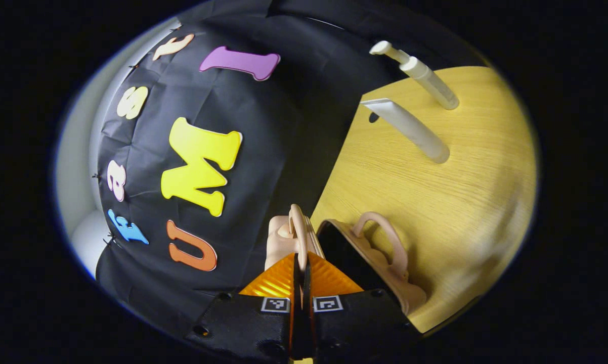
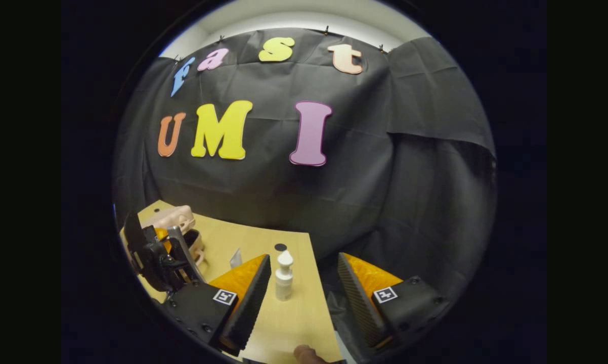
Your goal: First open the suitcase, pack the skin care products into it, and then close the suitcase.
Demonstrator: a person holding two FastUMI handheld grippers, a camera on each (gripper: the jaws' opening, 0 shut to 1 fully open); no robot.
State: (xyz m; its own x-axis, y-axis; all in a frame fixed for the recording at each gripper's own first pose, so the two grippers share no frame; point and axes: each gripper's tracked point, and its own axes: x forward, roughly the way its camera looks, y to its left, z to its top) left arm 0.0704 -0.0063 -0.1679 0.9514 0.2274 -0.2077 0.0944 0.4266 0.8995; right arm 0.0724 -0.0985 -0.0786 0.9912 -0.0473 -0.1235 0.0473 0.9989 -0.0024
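Pale pink plastic, moulded and hard-looking: the small pink hard-shell suitcase (image 1: pixel 370 258) sits at the near edge of the light wood-grain table (image 1: pixel 435 192), its lid part-raised so a dark interior shows. In the left gripper view the left gripper (image 1: pixel 301 273) has its fingers pressed together on a thin pink edge of the case, apparently the lid rim or a tab beside the arched carry handle (image 1: pixel 385 235); fisheye distortion makes it hard to say which. Judgement: the shell should be light and stiff, fairly slick, so a pinch on the rim is a fair hold for swinging the lid, though it may slide the whole case if pulled sideways. Two skin care items stand upright well apart from the case: a white pump-top bottle (image 1: pixel 423 76) and a white flat-crimped squeeze tube (image 1: pixel 410 129). Both look light and smooth; the tube is likely soft and top-heavy on its cap, best gripped mid-body, the bottle around its cylinder below the pump. In the right gripper view the right gripper (image 2: pixel 304 283) is spread wide, holding nothing, with the pump bottle framed between its fingers farther off on the table. No brand or label text is legible on bottle, tube or case; the fingers carry small square coded markers only.
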